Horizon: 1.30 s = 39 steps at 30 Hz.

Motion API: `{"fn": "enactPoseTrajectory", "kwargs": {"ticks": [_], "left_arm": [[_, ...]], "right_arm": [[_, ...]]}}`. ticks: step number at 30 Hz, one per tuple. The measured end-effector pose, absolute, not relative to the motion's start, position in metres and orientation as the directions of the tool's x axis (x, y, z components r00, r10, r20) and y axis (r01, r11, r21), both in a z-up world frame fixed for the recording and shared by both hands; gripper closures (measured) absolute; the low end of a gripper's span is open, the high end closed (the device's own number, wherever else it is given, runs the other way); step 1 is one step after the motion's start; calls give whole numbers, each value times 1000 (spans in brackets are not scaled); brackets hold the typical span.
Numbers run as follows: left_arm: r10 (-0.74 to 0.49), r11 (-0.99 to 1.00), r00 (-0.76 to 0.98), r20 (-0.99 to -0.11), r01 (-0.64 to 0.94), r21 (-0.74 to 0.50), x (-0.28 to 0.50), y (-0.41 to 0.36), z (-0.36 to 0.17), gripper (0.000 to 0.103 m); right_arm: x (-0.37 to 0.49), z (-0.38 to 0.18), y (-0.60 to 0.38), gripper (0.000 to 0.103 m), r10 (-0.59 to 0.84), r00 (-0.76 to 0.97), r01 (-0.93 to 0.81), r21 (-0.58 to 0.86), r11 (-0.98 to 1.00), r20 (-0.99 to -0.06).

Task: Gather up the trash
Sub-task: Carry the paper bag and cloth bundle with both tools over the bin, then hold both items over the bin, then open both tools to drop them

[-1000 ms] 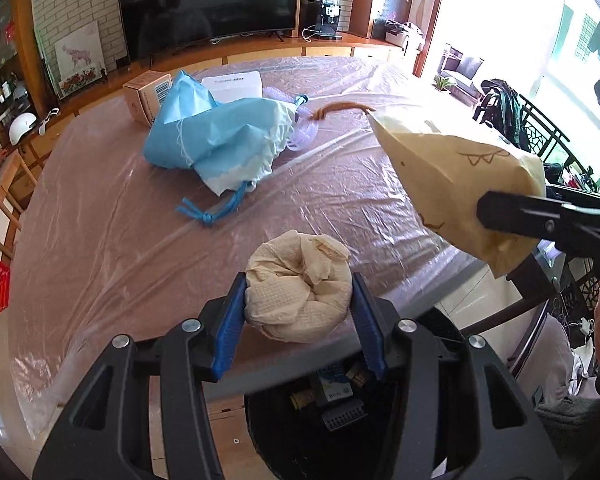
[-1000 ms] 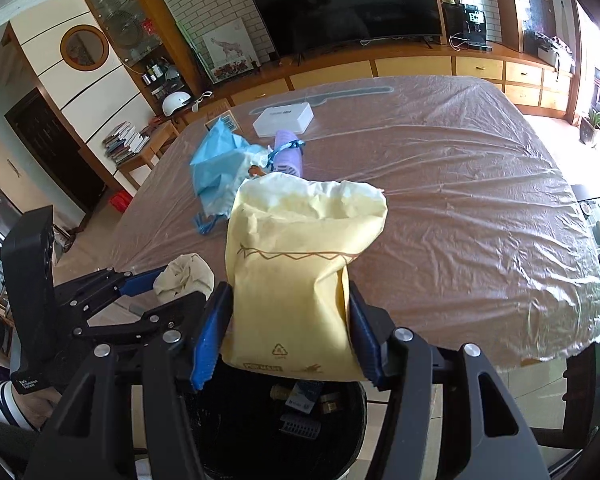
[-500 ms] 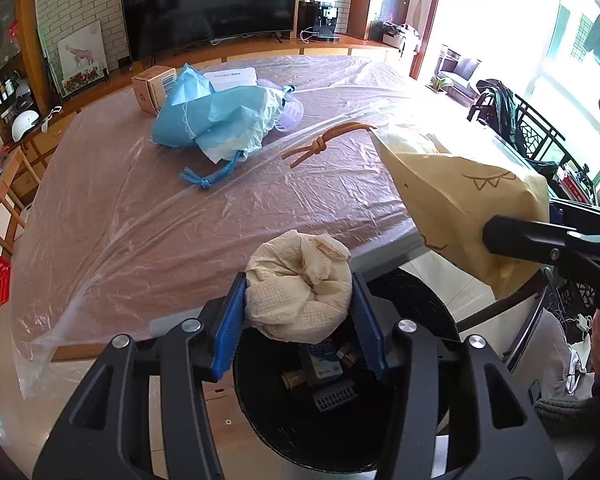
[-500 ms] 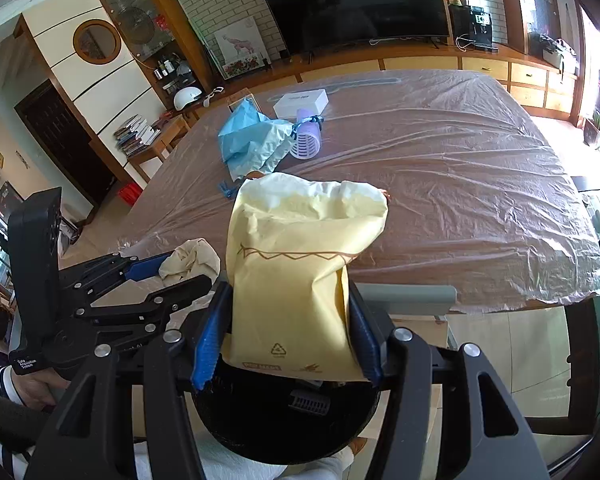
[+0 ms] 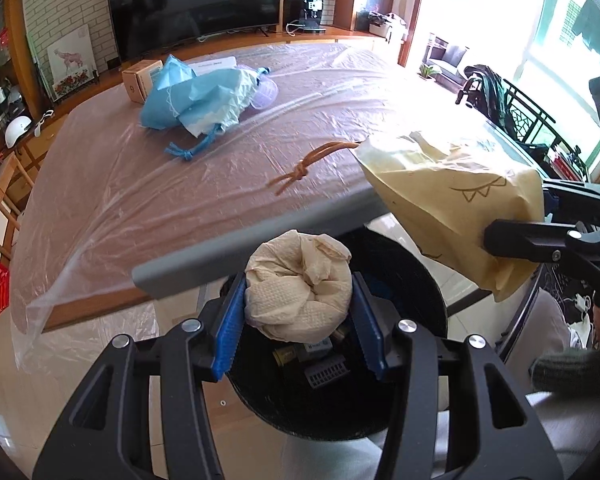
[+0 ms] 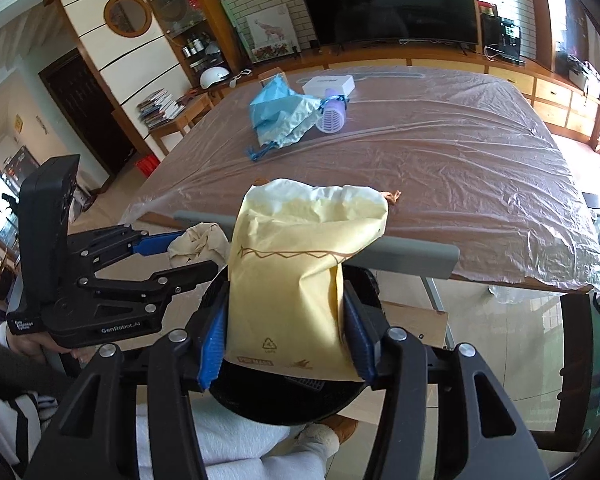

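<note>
With our left gripper clamped on the paper wad and our right gripper on the yellow bag, both over the black bin, we risk the floppy bag catching the rim and spilling out.

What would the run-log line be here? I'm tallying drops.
left gripper: shut on paper wad | right gripper: shut on yellow bag | both above black bin | nothing released
</note>
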State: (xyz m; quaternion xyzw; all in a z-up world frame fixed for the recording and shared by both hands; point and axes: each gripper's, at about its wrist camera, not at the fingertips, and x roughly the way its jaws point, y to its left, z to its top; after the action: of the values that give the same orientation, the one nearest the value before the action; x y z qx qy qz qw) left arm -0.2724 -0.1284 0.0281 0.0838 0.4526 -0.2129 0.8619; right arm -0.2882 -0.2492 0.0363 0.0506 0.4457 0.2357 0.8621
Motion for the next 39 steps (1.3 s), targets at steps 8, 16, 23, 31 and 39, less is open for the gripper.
{"fn": "enactPoseTrajectory", "kwargs": {"ticks": [8,16,23,31,39], "left_arm": [[-291,893,476,-830,446,-57,-283,-129,18,52],[-276,886,417,-866,460,-60,-291,-127,-7,52],[-246,896,399,-883,442,-50,-289,-126,-25,52],[-220,903,388,-895,429,-36,-283,-128,-36,52],[-210,905,366,-907,423,-38,-282,-128,-47,52]], "right_arm": [[-299,27,-249,56,478,448,-397,310,864,-756],[-313,10,-243,57,464,370,-479,262,838,-805],[-313,-19,-235,58,411,328,-490,219,844,-850],[-310,-33,-232,58,391,321,-490,202,848,-863],[-307,-41,-222,58,390,291,-515,201,833,-874]]}}
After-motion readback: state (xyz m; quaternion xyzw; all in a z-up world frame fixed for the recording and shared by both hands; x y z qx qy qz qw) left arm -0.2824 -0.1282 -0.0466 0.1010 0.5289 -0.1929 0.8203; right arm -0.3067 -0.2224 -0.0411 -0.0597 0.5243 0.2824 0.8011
